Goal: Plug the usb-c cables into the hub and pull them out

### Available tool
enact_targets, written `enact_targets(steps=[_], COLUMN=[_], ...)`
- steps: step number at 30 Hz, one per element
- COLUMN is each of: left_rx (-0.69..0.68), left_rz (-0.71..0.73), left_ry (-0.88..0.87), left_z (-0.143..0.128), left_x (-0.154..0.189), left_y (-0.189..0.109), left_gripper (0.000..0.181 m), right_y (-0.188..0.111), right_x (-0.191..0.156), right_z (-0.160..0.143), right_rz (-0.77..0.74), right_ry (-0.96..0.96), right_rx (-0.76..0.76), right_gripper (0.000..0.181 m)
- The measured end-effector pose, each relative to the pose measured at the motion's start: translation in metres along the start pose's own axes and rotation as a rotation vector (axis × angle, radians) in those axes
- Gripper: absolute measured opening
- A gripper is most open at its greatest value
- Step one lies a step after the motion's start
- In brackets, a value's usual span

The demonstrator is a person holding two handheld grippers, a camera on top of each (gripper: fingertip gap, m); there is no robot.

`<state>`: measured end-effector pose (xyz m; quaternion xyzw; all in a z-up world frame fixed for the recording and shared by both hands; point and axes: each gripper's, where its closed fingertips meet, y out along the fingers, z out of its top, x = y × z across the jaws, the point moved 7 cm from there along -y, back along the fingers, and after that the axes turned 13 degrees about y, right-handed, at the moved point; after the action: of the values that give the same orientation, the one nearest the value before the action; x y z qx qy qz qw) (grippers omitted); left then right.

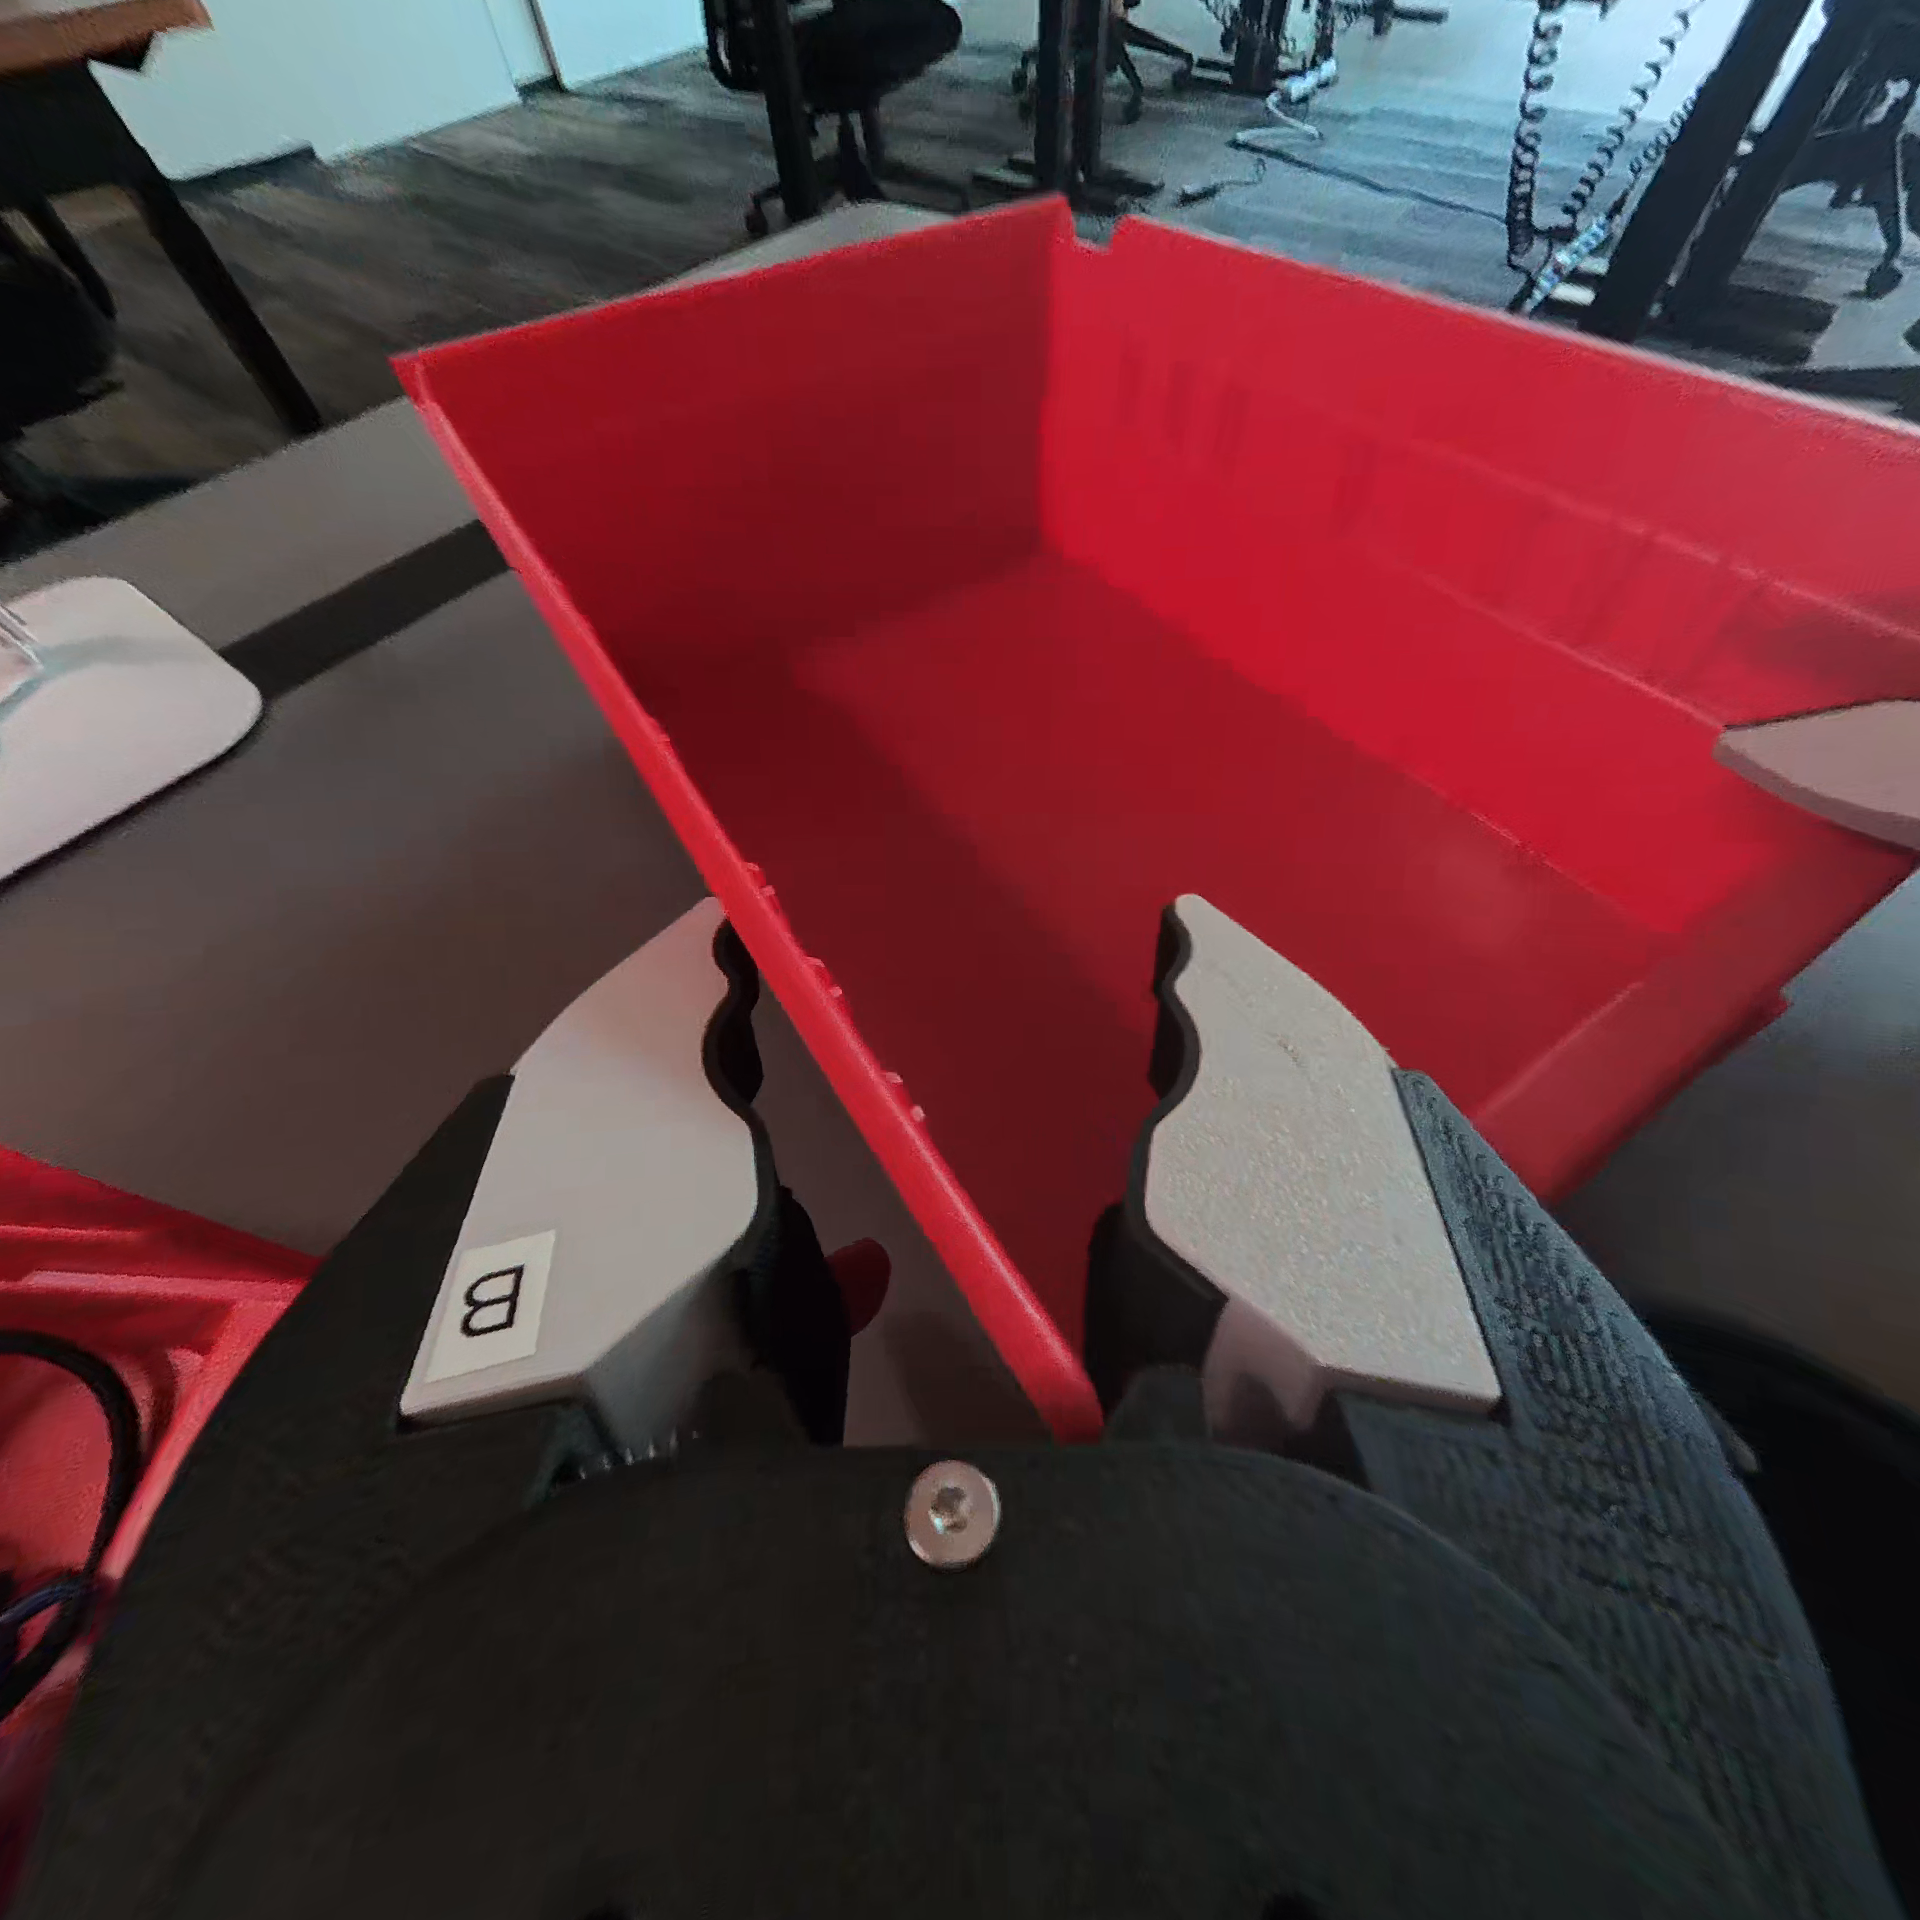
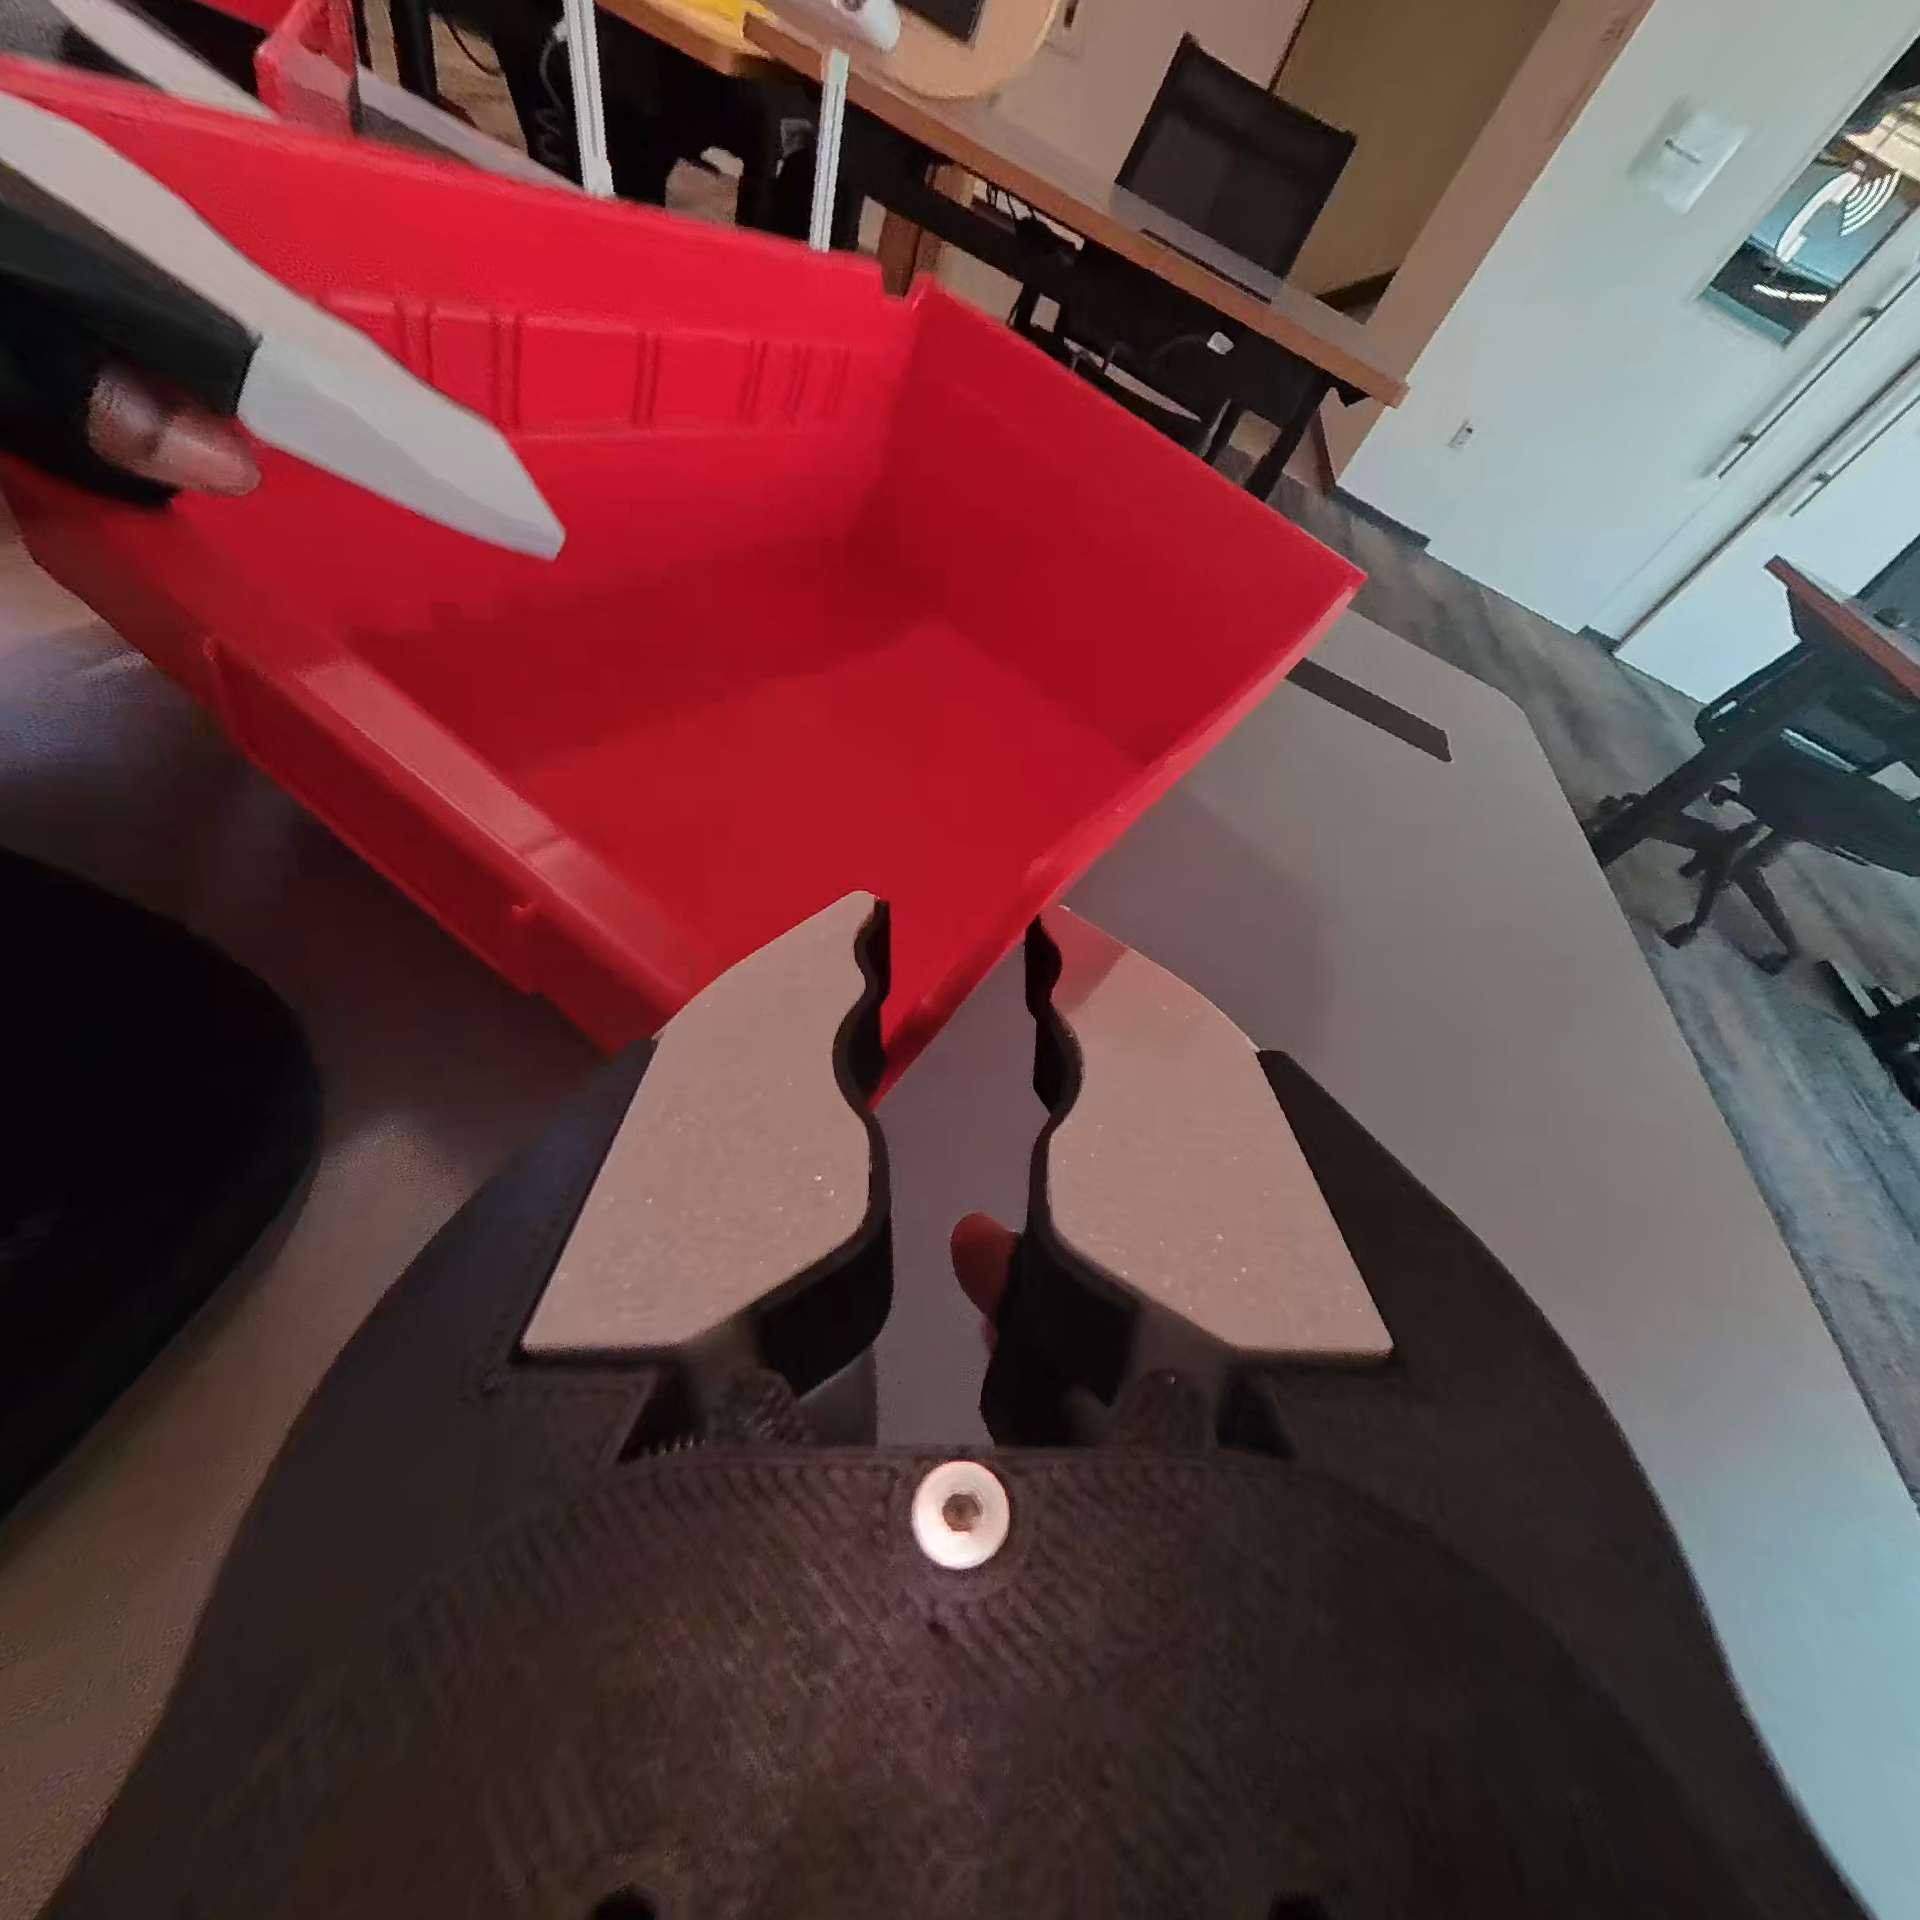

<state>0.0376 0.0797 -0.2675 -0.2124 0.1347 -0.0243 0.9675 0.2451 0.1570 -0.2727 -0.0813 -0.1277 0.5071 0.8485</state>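
Note:
An empty red bin (image 1: 1143, 790) stands on the grey table (image 1: 364, 914). My left gripper (image 1: 945, 935) is open and straddles the bin's left wall, one finger outside and one inside. My right gripper (image 2: 956, 925) has its jaws a narrow gap apart around the near end of the bin's right wall (image 2: 1195, 748), not clamped on it. One finger of the right gripper (image 1: 1829, 769) shows at the right edge of the left wrist view. A finger of the left gripper (image 2: 416, 447) and a gloved hand (image 2: 156, 436) show at upper left in the right wrist view. No hub is in view.
A second red container (image 1: 62, 1299) with a black cable (image 1: 120, 1423) sits at lower left. A white flat object (image 1: 104, 717) lies on the table to the left. A dark rounded shape (image 2: 125, 1143) is beside the table's near edge. Desks and chairs stand beyond.

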Motion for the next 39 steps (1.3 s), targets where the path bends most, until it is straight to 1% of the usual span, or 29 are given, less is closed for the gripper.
enact_targets(steps=[1, 2, 4, 5, 6, 7, 8, 10, 12, 14, 15, 17, 19, 21, 23, 27, 28, 30, 31, 32, 33, 34, 35, 36, 37, 38, 39], left_rx=[-0.022, -0.033, -0.07, -0.071, -0.074, -0.063, -0.044, 0.026, 0.146, 0.276, 0.306, 0.298, 0.205, 0.019, -0.188, -0.565, -0.642, -0.721, -0.75, -0.796, -0.807, -0.786, -0.771, -0.764, -0.758, -0.752, -0.744], left_rz=[-0.031, -0.067, -0.145, -0.167, -0.165, -0.164, -0.156, -0.122, -0.076, -0.014, 0.017, 0.097, 0.158, 0.18, 0.193, 0.234, 0.248, 0.287, 0.3, 0.299, 0.274, 0.263, 0.26, 0.256, 0.25, 0.244, 0.241], left_ry=[-0.009, -0.008, 0.026, 0.041, 0.047, 0.066, 0.097, 0.171, 0.272, 0.372, 0.393, 0.403, 0.428, 0.479, 0.534, 0.64, 0.655, 0.682, 0.688, 0.693, 0.704, 0.7, 0.699, 0.713, 0.712, 0.702, 0.689], left_z=[-0.002, -0.004, -0.007, -0.007, -0.006, -0.004, -0.001, 0.007, 0.016, 0.02, 0.019, 0.009, -0.01, -0.033, -0.054, -0.09, -0.098, -0.108, -0.112, -0.117, -0.122, -0.125, -0.128, -0.13, -0.133, -0.137, -0.141], left_x=[0.001, 0.002, 0.004, 0.004, 0.003, 0.002, 0.001, -0.002, -0.003, -0.006, -0.009, -0.019, -0.029, -0.037, -0.044, -0.058, -0.061, -0.069, -0.073, -0.078, -0.08, -0.08, -0.081, -0.082, -0.083, -0.086, -0.089], left_y=[0.001, 0.001, -0.001, -0.004, -0.008, -0.014, -0.022, -0.044, -0.072, -0.101, -0.116, -0.14, -0.154, -0.155, -0.148, -0.125, -0.121, -0.116, -0.116, -0.118, -0.12, -0.122, -0.126, -0.131, -0.137, -0.143, -0.151], left_gripper=[0.077, 0.081, 0.088, 0.097, 0.11, 0.126, 0.133, 0.143, 0.143, 0.143, 0.143, 0.143, 0.142, 0.137, 0.127, 0.102, 0.095, 0.068, 0.06, 0.048, 0.038, 0.033, 0.031, 0.031, 0.031, 0.031, 0.031], right_y=[0.001, 0.001, -0.006, -0.012, -0.019, -0.025, -0.033, -0.047, -0.052, -0.054, -0.053, -0.051, -0.051, -0.049, -0.044, -0.038, -0.037, -0.035, -0.033, -0.031, -0.027, -0.024, -0.022, -0.02, -0.017, -0.013, -0.008], right_x=[0.001, 0.002, 0.009, 0.013, 0.018, 0.023, 0.026, 0.031, 0.027, 0.02, 0.015, 0.003, -0.009, -0.022, -0.033, -0.053, -0.058, -0.066, -0.07, -0.075, -0.08, -0.088, -0.096, -0.102, -0.106, -0.107, -0.108], right_z=[0.0, 0.0, 0.007, 0.013, 0.02, 0.027, 0.033, 0.045, 0.053, 0.059, 0.062, 0.069, 0.076, 0.081, 0.086, 0.095, 0.097, 0.098, 0.098, 0.096, 0.092, 0.085, 0.077, 0.071, 0.065, 0.059, 0.055], right_rz=[0.011, 0.02, 0.016, 0.011, 0.021, 0.028, 0.031, -0.028, -0.09, -0.194, -0.219, -0.222, -0.203, -0.16, -0.111, -0.066, -0.048, 0.015, 0.056, 0.107, 0.177, 0.272, 0.368, 0.422, 0.428, 0.392, 0.33], right_ry=[0.006, 0.021, 0.088, 0.126, 0.166, 0.223, 0.274, 0.312, 0.22, 0.065, -0.003, -0.072, -0.125, -0.152, -0.143, -0.164, -0.166, -0.153, -0.145, -0.144, -0.149, -0.167, -0.191, -0.216, -0.265, -0.336, -0.391], right_rx=[0.026, 0.069, 0.21, 0.3, 0.399, 0.5, 0.586, 0.728, 0.74, 0.728, 0.722, 0.716, 0.747, 0.76, 0.738, 0.731, 0.733, 0.728, 0.712, 0.678, 0.617, 0.519, 0.412, 0.331, 0.268, 0.208, 0.157], right_gripper=[0.029, 0.042, 0.069, 0.09, 0.12, 0.145, 0.146, 0.146, 0.146, 0.145, 0.146, 0.146, 0.145, 0.145, 0.145, 0.145, 0.145, 0.145, 0.145, 0.14, 0.126, 0.099, 0.085, 0.074, 0.062, 0.054, 0.054])
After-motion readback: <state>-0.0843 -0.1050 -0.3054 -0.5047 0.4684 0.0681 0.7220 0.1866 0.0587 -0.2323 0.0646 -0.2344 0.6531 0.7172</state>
